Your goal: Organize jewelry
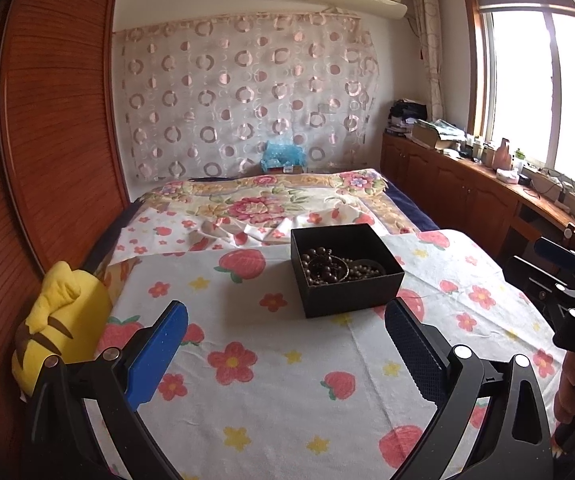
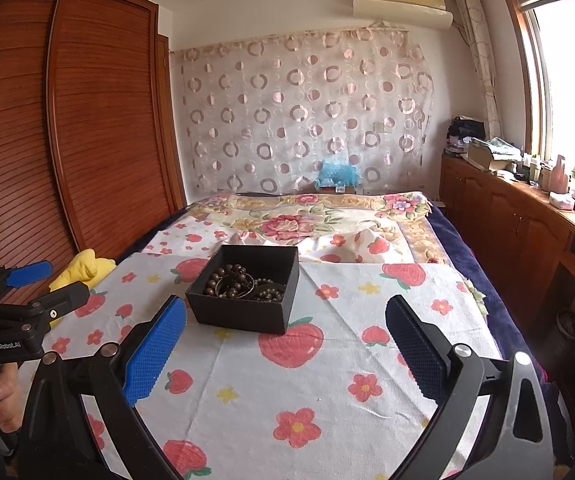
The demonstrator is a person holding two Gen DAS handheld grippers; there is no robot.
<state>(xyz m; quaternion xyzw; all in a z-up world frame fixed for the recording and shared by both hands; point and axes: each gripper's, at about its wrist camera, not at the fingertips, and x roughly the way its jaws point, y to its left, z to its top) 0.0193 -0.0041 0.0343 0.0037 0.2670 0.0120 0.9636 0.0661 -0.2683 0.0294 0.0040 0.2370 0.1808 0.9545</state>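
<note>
Left gripper (image 1: 285, 344) and right gripper (image 2: 285, 344) held spread wide and empty above the flowered sheet (image 1: 287, 380), bare cloth all around. Ahead, set on the sheet: open black box (image 1: 343, 272) heaped with dark bead bracelets (image 1: 339, 266).
</note>
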